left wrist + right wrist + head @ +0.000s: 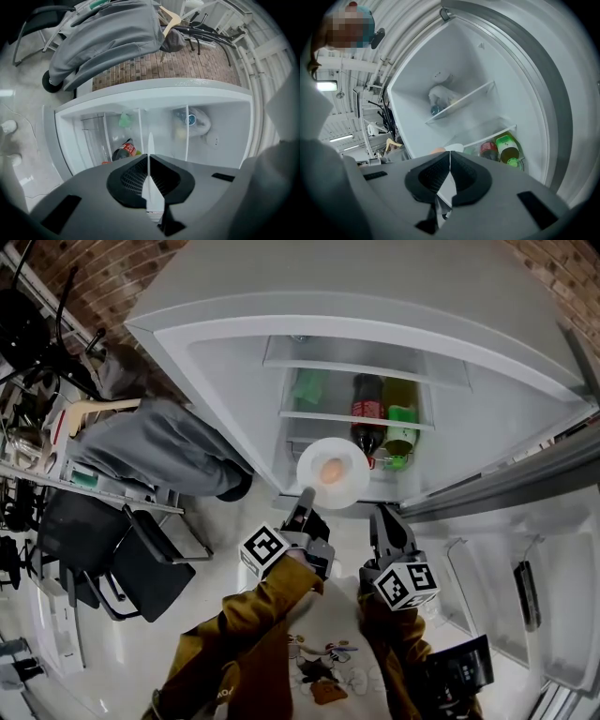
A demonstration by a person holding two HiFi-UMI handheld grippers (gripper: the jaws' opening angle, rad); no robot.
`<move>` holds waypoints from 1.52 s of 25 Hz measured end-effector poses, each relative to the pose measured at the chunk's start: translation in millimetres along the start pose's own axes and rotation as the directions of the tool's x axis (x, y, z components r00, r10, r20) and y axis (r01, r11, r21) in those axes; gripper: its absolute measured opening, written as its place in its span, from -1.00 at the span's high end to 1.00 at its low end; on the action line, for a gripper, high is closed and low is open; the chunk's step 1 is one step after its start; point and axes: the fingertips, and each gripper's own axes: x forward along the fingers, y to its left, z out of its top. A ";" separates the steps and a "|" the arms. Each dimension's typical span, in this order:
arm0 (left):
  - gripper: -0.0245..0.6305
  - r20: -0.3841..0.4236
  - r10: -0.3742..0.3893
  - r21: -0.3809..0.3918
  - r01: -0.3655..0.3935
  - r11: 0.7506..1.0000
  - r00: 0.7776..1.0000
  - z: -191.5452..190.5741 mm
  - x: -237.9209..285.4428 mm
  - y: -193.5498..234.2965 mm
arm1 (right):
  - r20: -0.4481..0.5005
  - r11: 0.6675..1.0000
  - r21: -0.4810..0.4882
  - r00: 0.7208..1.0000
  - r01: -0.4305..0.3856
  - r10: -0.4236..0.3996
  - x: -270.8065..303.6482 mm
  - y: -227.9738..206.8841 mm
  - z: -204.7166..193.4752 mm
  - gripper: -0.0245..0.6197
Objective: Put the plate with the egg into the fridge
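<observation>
A white plate (349, 482) with a brown egg (332, 470) on it hangs level in front of the open fridge (234, 362), just before its lower shelf. My left gripper (305, 496) is shut on the plate's near rim. In the left gripper view the plate (151, 187) shows edge-on as a thin white sliver pinched between the pads. My right gripper (383, 514) hovers to the right of the plate, shut with nothing in it. In the right gripper view its jaws meet, and the plate's rim (453, 148) and the egg (437, 150) peek over them.
Inside the fridge, a cola bottle (367, 413) and a green-capped bottle (401, 423) stand at the right, and a green item (309, 388) sits on the shelf above. The open fridge door (525, 587) is at my right. A grey garment (150, 442) and a black chair (141, 563) stand at the left.
</observation>
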 end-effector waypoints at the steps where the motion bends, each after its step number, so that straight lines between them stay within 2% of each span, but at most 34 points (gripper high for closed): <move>1: 0.87 0.002 0.009 0.005 -0.009 1.000 1.000 1.5 1.0 0.4 | -0.002 1.000 -0.001 1.000 -0.002 0.002 0.5 0.7 0.2 0.90; 5: 0.87 0.011 0.028 0.014 -0.028 1.000 1.000 7.6 5.6 1.9 | -0.018 1.000 -0.001 0.999 -0.028 0.028 2.1 5.8 -2.6 0.90; 15: 0.87 0.049 0.027 0.004 -0.027 1.000 0.998 22.6 15.7 0.6 | -0.011 0.998 -0.056 1.000 -0.011 0.010 7.2 -2.0 4.4 0.90; 24: 0.87 0.092 0.029 -0.010 -0.028 1.000 0.995 28.4 28.9 -2.6 | -0.016 0.996 -0.083 0.999 -0.042 0.041 9.6 0.7 11.7 0.90; 29: 0.87 0.108 0.030 -0.015 -0.028 0.999 0.994 29.5 35.4 -3.9 | -0.022 0.996 -0.066 0.998 -0.059 0.057 13.6 0.4 14.9 0.90; 38: 0.87 0.150 0.028 -0.030 -0.023 0.999 0.988 36.6 46.4 -6.8 | -0.029 0.988 -0.128 0.996 -0.086 0.083 29.2 6.5 30.6 0.90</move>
